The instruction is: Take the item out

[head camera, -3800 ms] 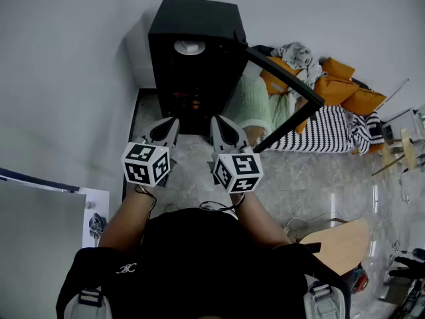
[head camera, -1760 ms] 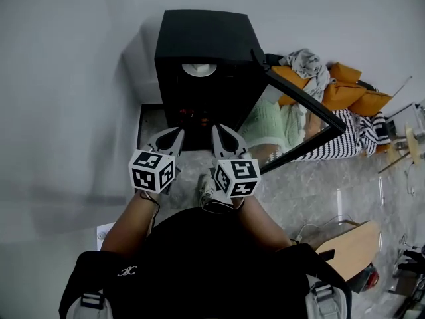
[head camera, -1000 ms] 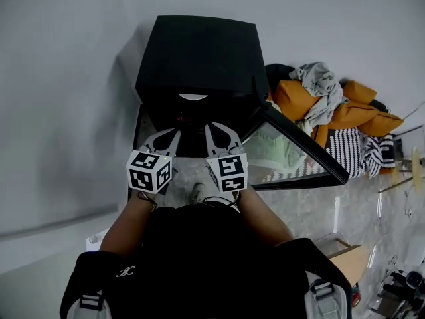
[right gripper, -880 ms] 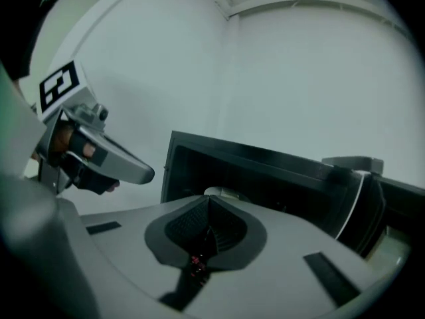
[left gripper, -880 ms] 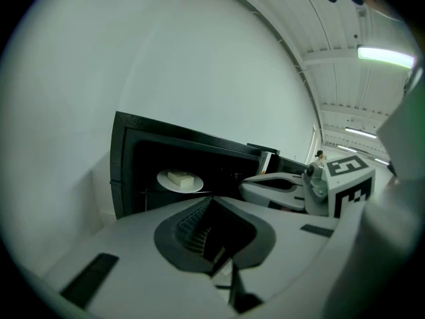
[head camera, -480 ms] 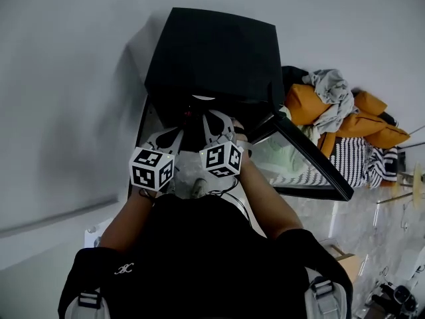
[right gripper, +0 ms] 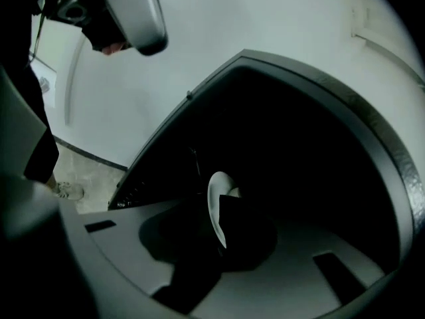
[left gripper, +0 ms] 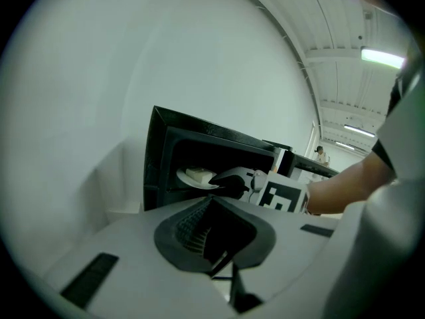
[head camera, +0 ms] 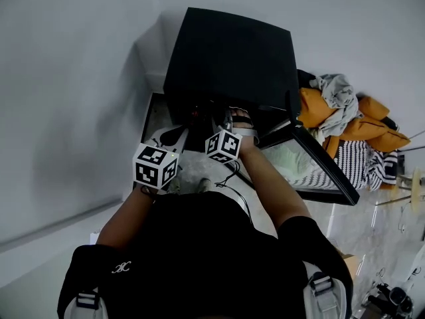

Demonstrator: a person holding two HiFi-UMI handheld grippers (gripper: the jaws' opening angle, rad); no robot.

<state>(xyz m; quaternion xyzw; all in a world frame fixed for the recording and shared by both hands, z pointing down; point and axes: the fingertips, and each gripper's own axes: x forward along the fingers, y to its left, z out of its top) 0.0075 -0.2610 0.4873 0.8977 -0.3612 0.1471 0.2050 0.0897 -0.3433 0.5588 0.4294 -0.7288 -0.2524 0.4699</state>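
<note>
The white plate (left gripper: pixel 192 178) sits inside the black cabinet (head camera: pixel 232 52), on a level just under the top edge of its opening. It is toward the left side of the opening as your left gripper's camera sees it. A pale block of food (left gripper: pixel 197 173) lies on it.

Your right gripper (right gripper: pixel 219 226) is reached into the dark opening, and its claw is pinching the plate's near rim. In the right gripper view that rim shows edge-on as a white crescent with a dark jaw tight against each side. In the head view your right forearm (head camera: pixel 265 185) runs in over the cabinet's front edge, and the marker cube (head camera: pixel 222 145) sits just outside the opening.

Your left gripper (left gripper: pixel 210 210) hangs outside, low by the cabinet's left front corner and well apart from the plate. Its claw is pressed together with nothing in it.

The cabinet's glass door (head camera: pixel 319 171) stands swung out to the right of the opening. Beyond the door, orange cushions (head camera: pixel 372 135) and a grey cloth (head camera: pixel 335 88) lie piled by the wall (head camera: pixel 66 78). The cabinet stands on a pale marbled floor (head camera: pixel 199 168).
</note>
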